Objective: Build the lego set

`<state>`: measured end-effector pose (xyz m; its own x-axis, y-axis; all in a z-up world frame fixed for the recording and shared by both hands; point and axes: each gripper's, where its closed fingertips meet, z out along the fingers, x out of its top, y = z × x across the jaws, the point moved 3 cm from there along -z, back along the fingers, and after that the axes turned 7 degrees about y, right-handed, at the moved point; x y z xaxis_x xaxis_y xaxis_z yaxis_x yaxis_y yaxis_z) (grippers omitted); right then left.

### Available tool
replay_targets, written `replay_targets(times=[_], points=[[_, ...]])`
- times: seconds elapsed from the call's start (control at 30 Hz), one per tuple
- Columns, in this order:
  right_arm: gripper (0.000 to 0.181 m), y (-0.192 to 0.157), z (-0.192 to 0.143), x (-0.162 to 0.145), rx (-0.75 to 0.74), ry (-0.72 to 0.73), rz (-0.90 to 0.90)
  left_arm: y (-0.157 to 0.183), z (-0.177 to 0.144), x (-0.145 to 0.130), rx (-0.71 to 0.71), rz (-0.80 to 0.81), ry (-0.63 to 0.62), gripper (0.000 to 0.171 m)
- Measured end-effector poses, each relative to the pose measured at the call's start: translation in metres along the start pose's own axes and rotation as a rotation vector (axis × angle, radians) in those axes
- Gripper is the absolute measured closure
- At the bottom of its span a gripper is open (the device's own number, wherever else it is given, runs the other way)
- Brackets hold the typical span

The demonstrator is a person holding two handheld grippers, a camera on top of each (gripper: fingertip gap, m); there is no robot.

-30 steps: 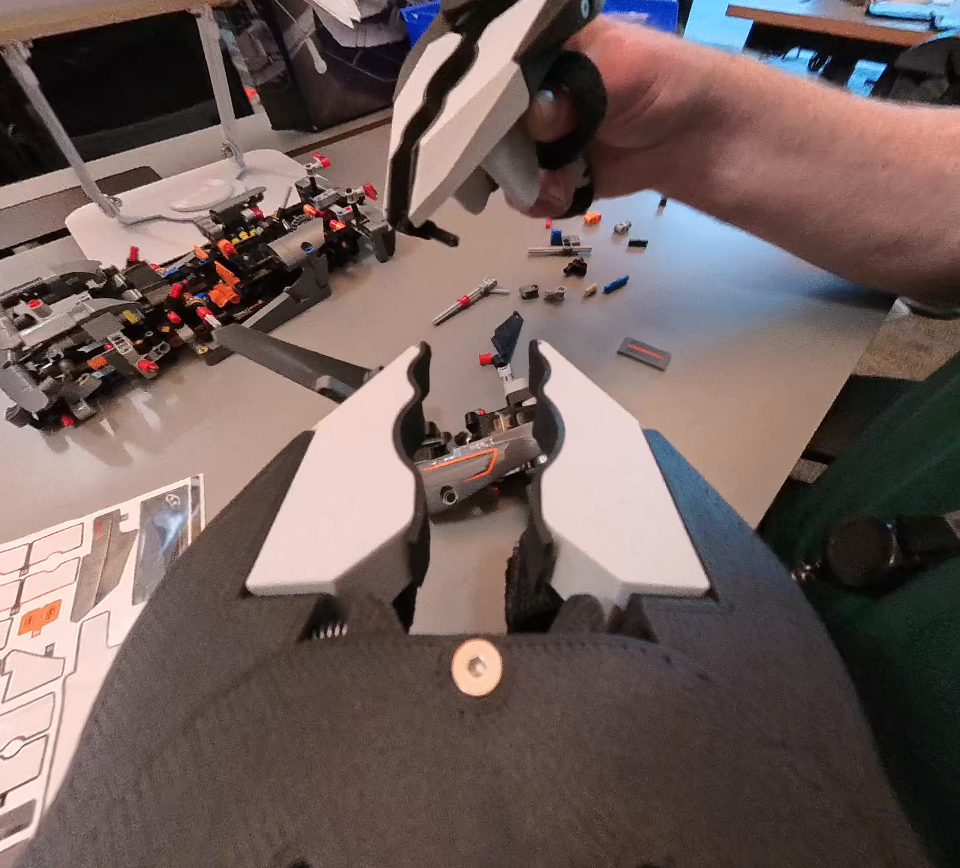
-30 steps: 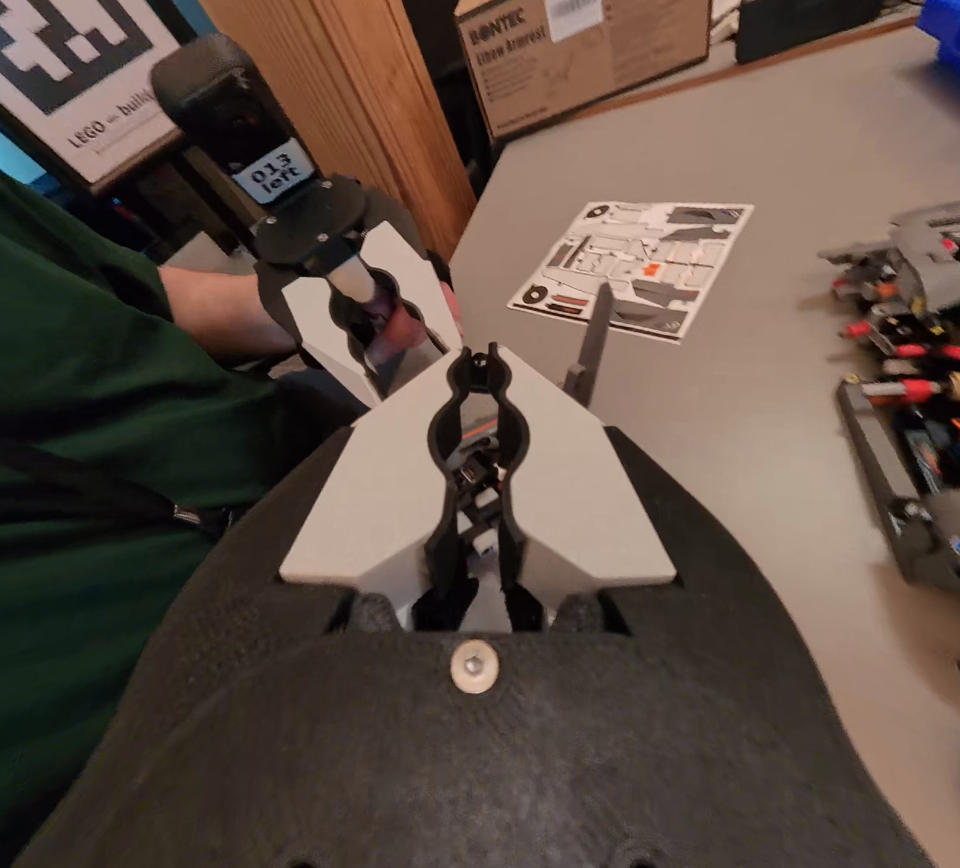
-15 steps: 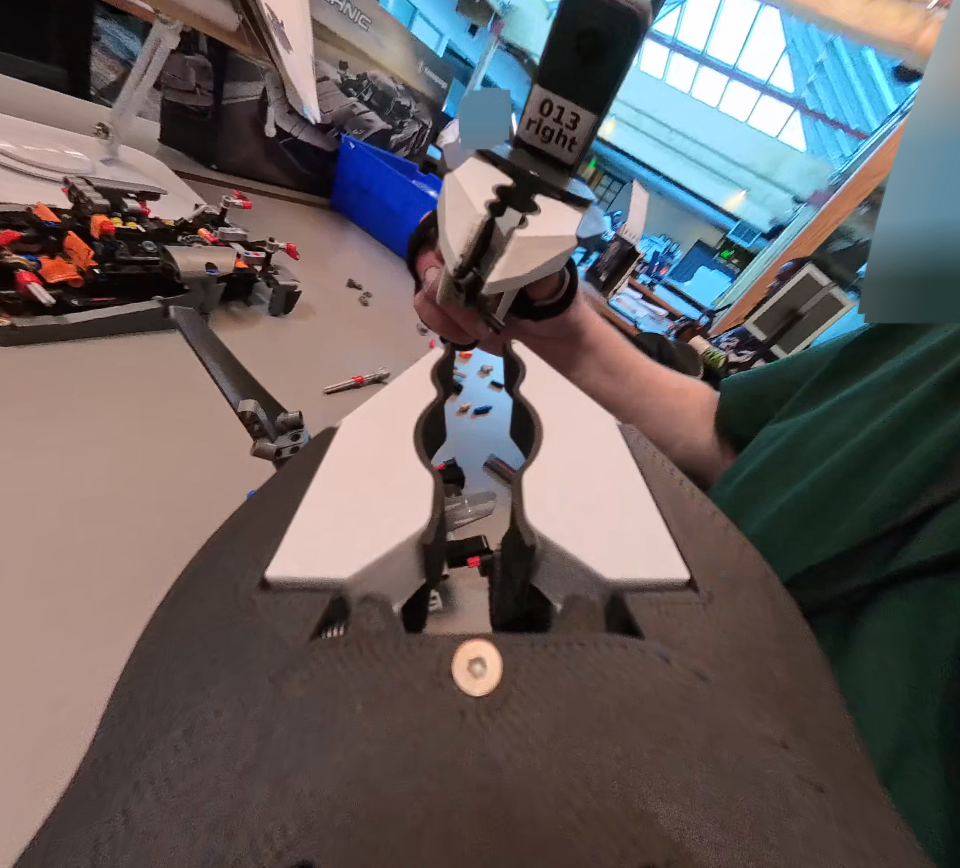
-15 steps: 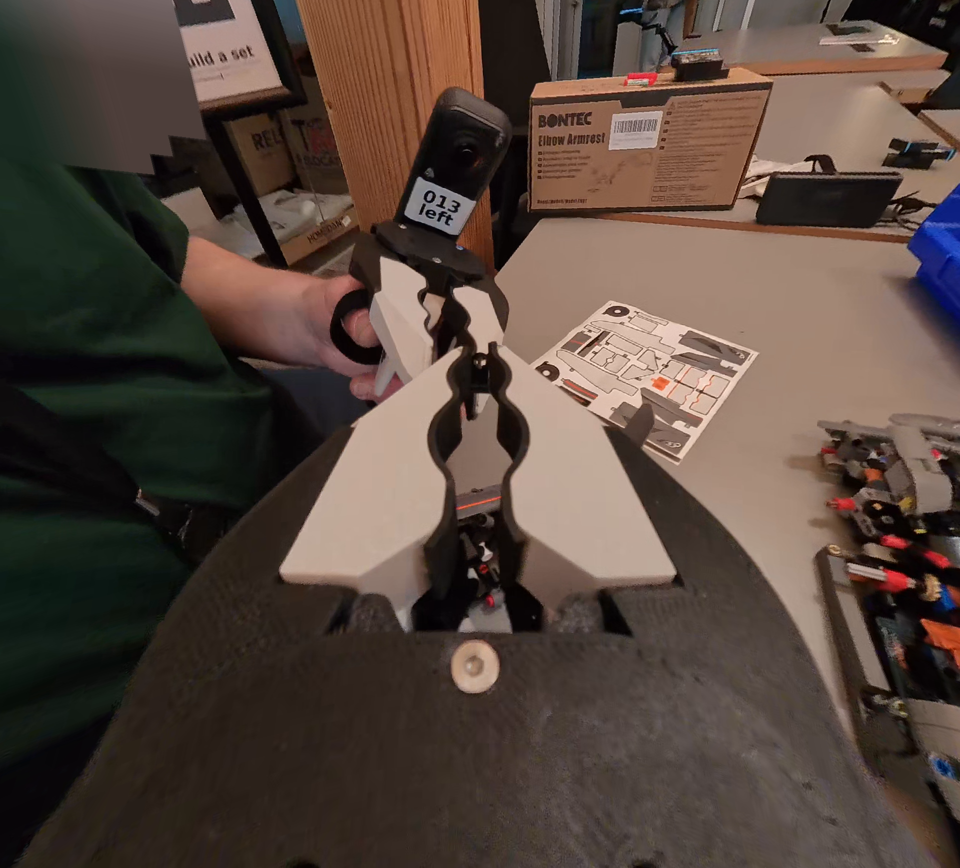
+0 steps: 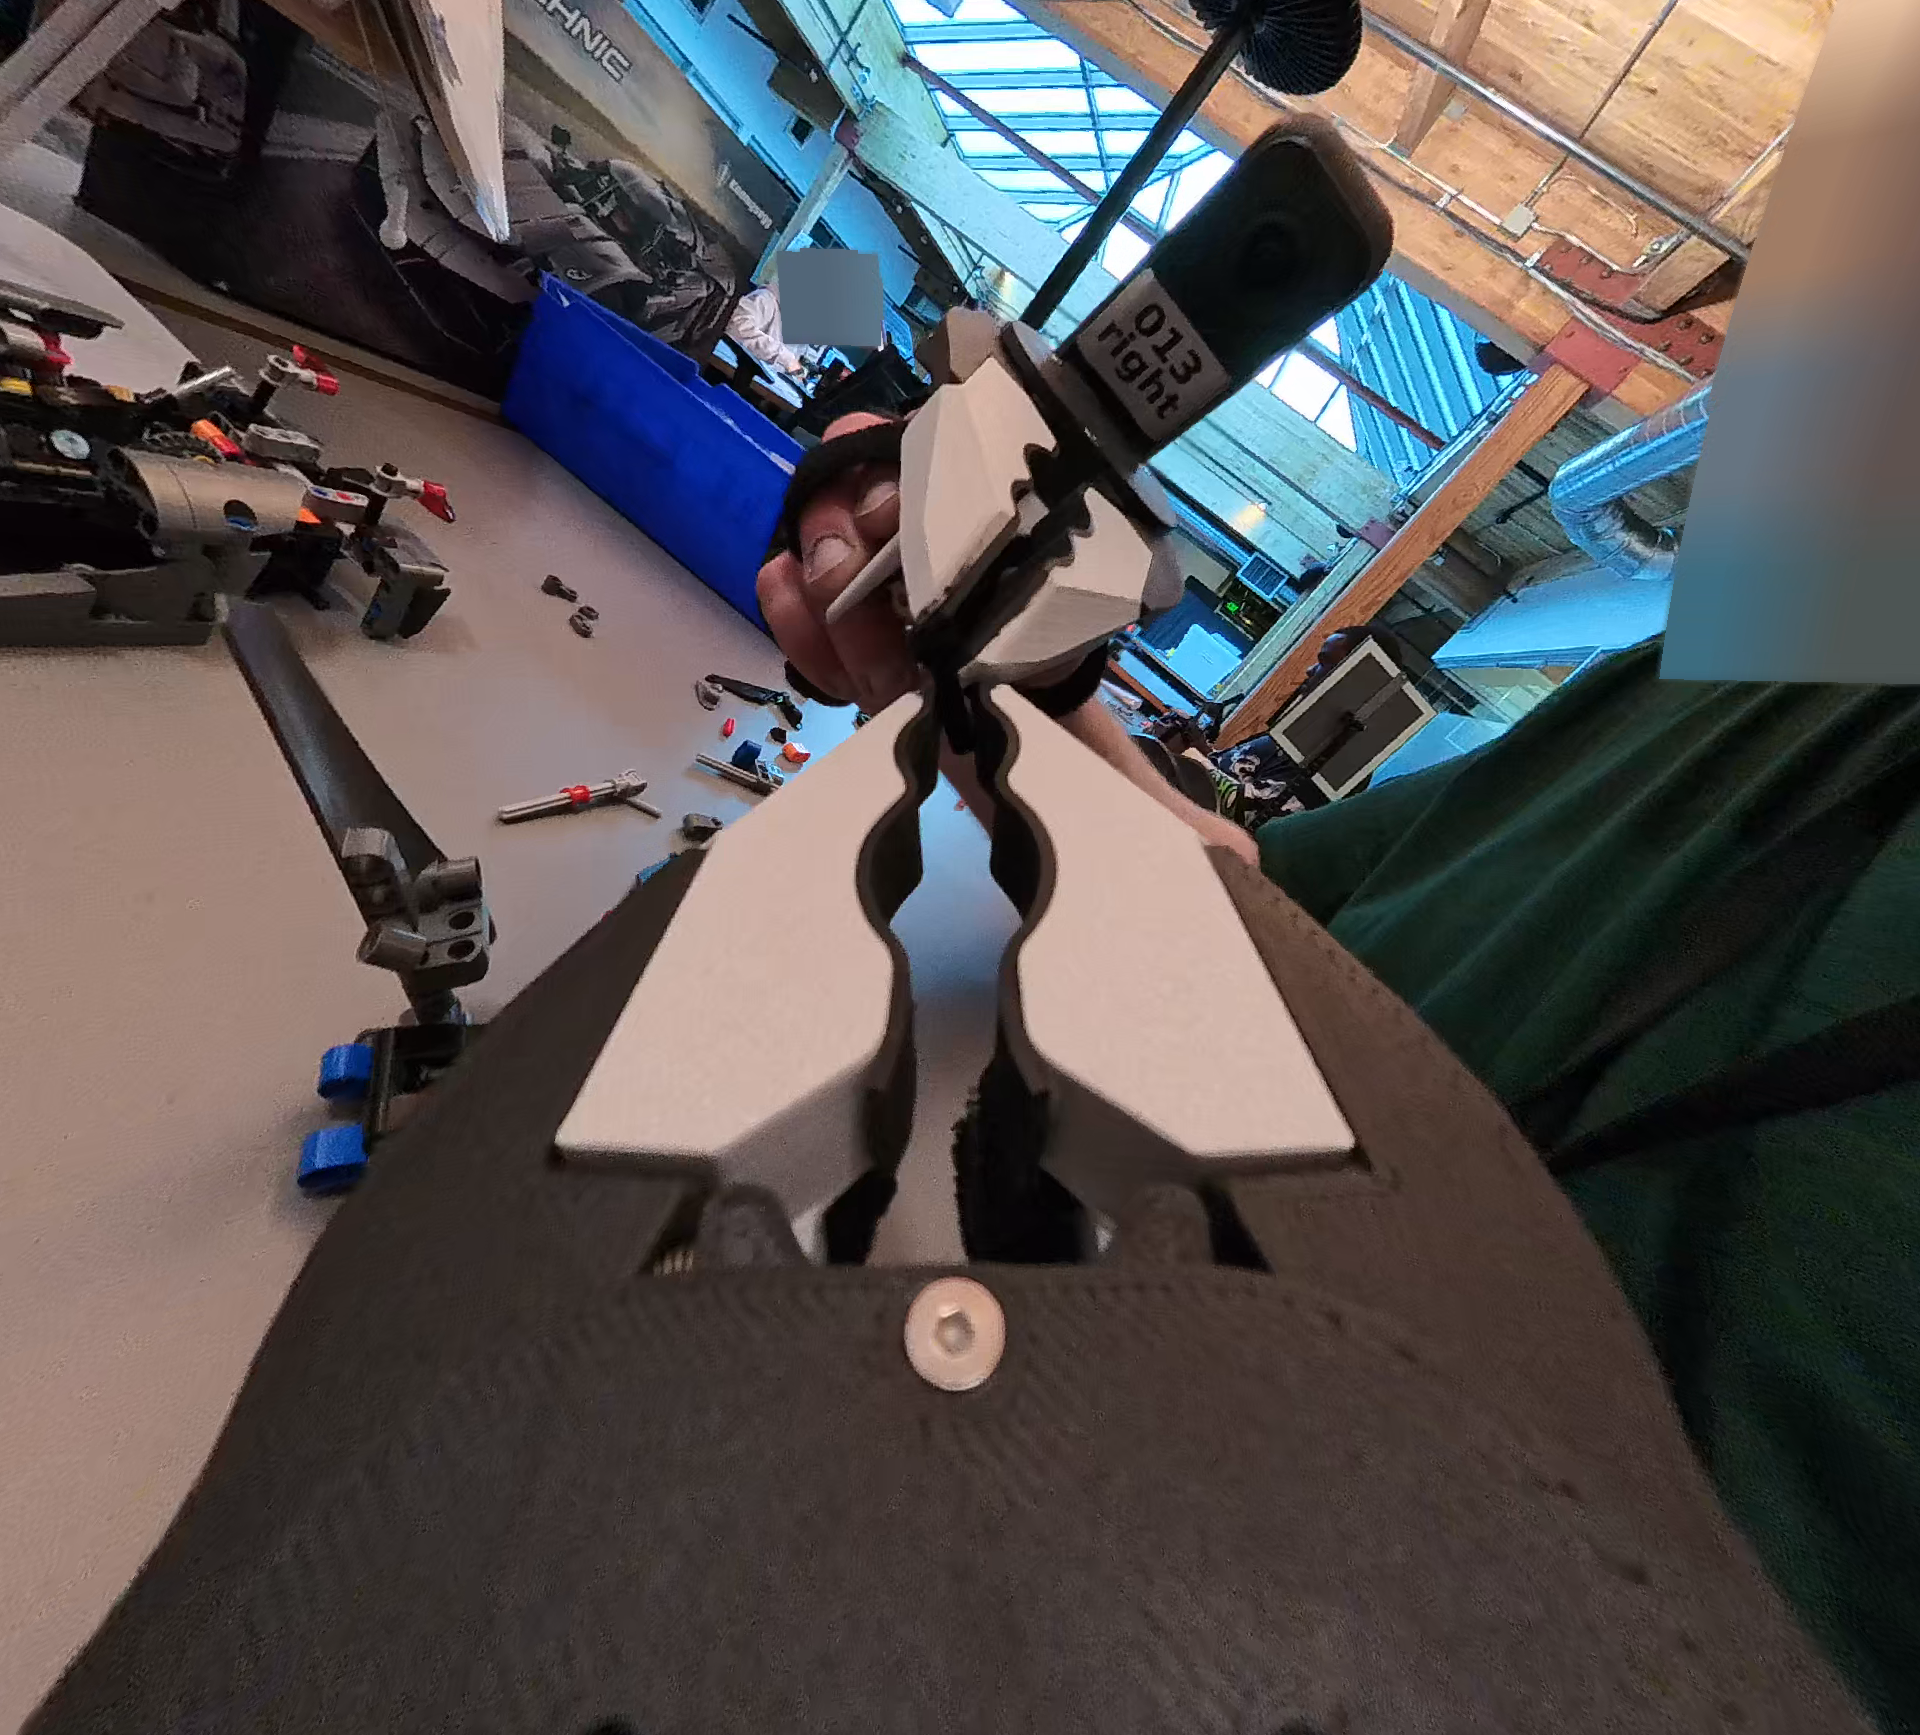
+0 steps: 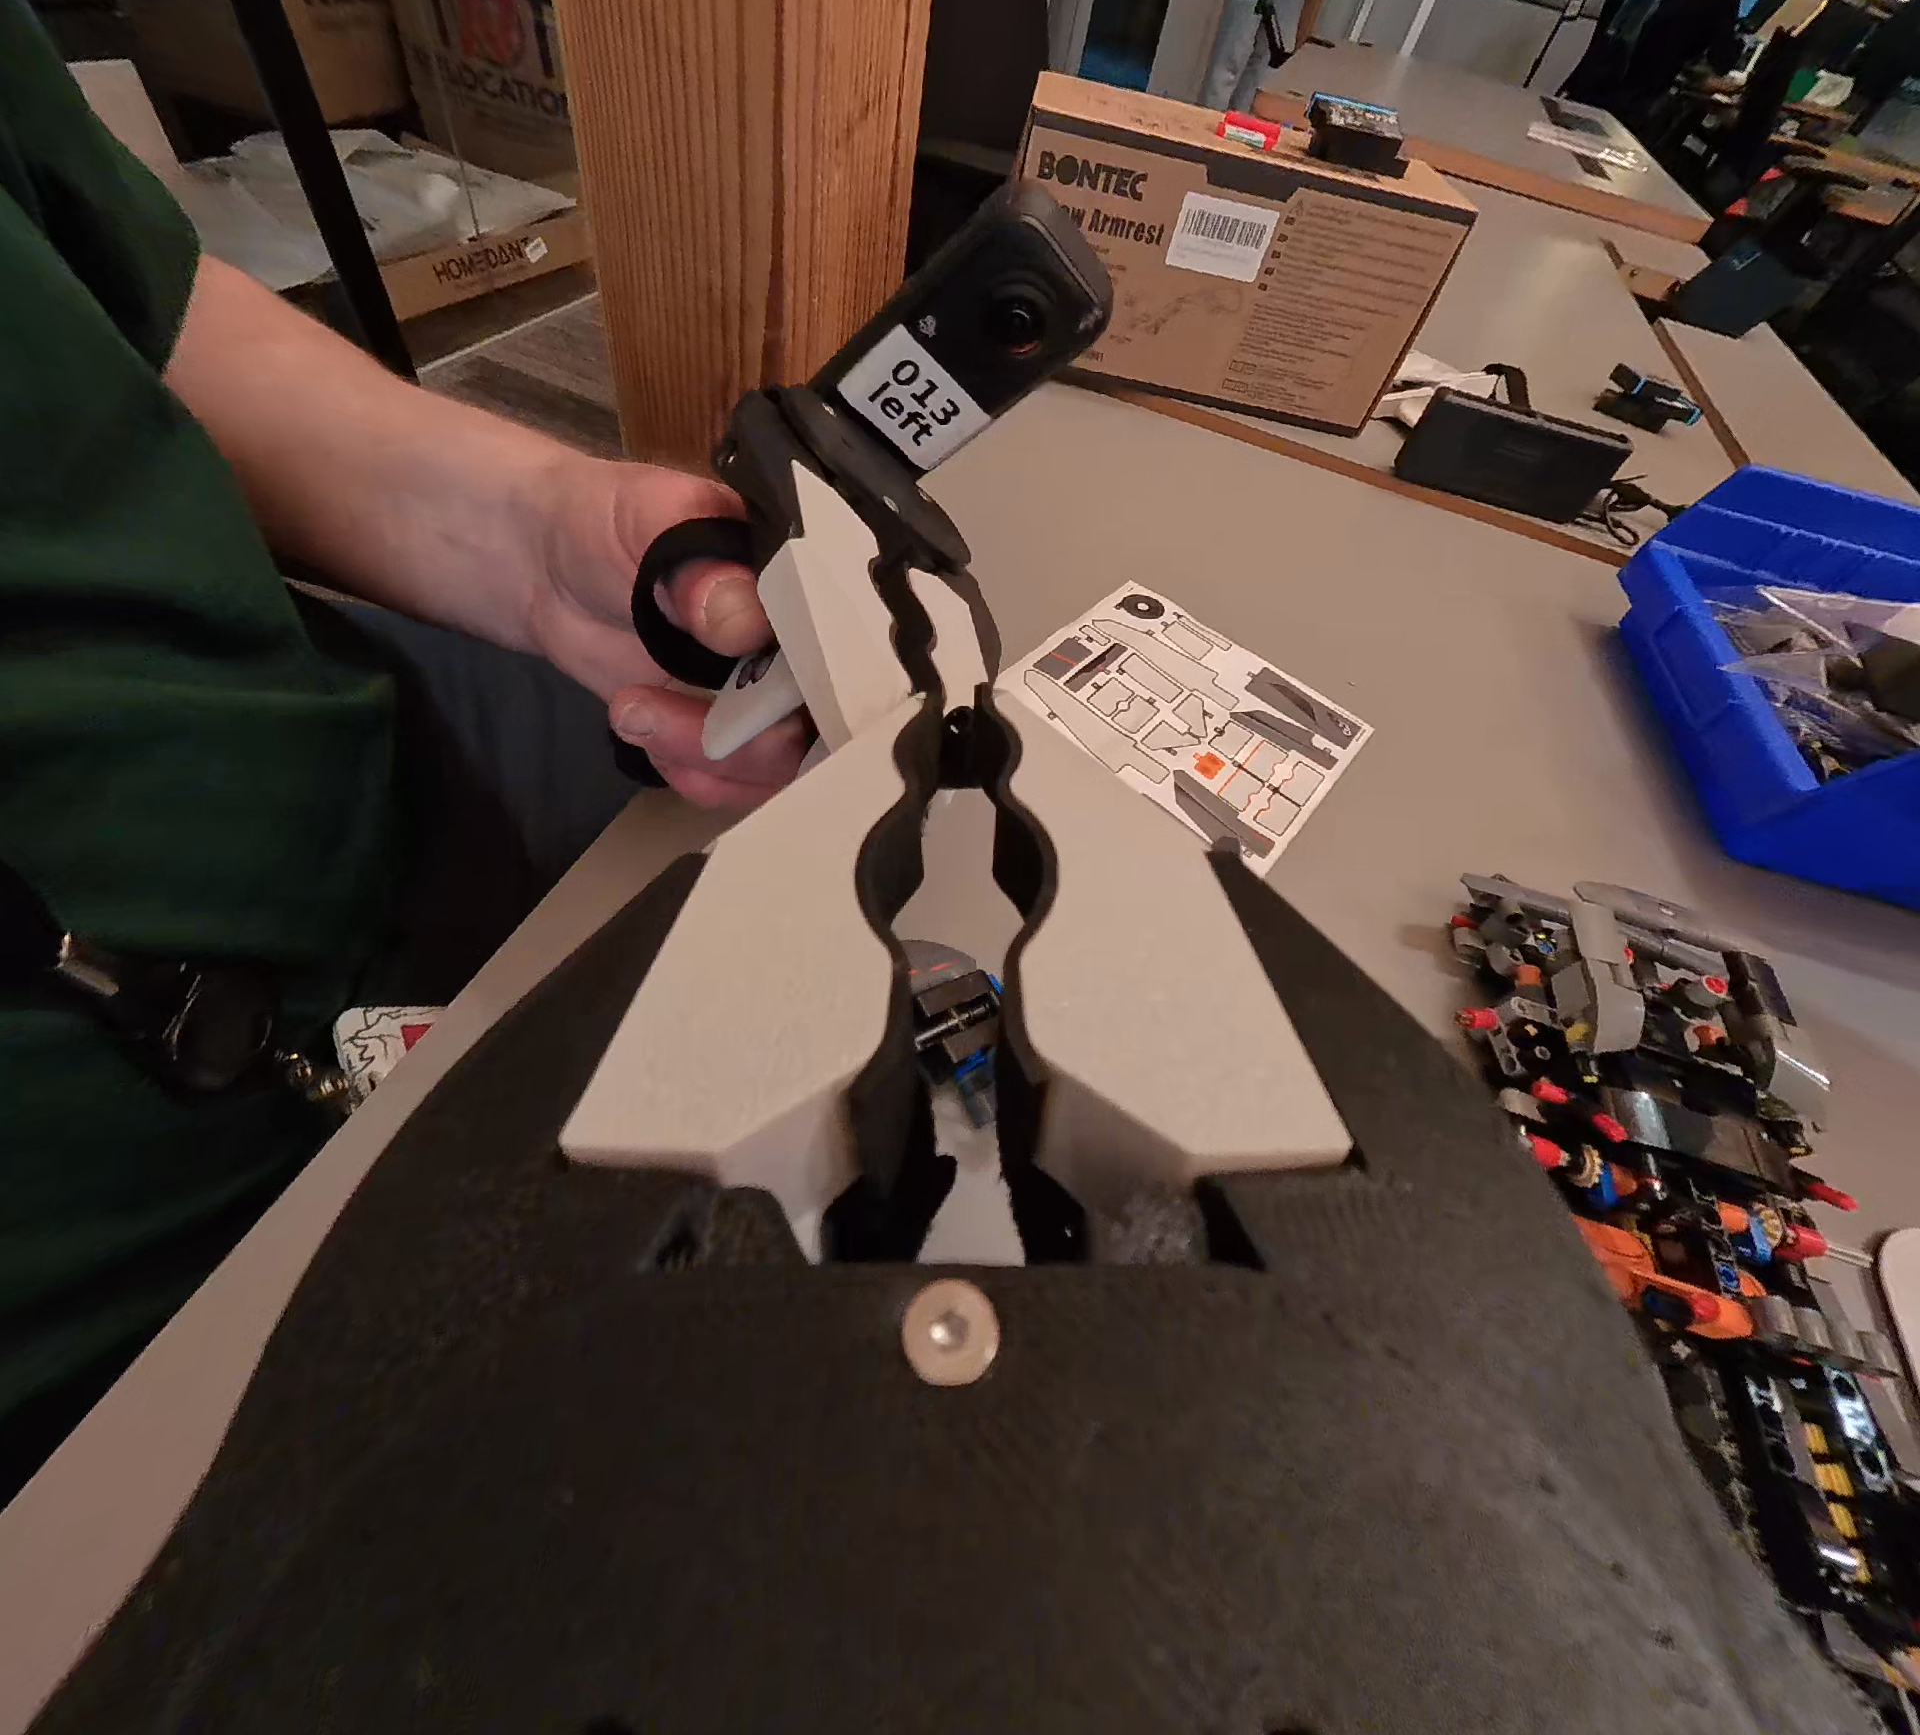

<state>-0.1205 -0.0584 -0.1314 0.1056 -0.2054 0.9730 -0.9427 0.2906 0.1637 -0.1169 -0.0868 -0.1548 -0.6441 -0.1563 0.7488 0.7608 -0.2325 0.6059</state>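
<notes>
Your two claws meet tip to tip above the near edge of the grey surface (image 6: 1351,542), each nearly closed. The right claw (image 6: 954,740) pinches a small black plastic pin at its tips. The left claw (image 5: 954,717) seems to hold nothing; the view there is cramped. That pin is light, stiff and slippery, so grip it across its middle and press straight. Below lies a small grey and blue sub-assembly (image 6: 951,1010), rigid but apt to pop apart. The long dark car chassis with red and orange pins (image 6: 1683,1155) lies to your right. Both wrists are tilted upward, facing each other.
</notes>
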Motion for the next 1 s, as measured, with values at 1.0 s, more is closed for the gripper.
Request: replay_targets(times=[1.0], points=[[0.166, 0.020, 0.000, 0.009, -0.308, -0.168, -0.087, -0.027, -0.002, 0.034, 0.645, 1.129, -0.212, 0.171]])
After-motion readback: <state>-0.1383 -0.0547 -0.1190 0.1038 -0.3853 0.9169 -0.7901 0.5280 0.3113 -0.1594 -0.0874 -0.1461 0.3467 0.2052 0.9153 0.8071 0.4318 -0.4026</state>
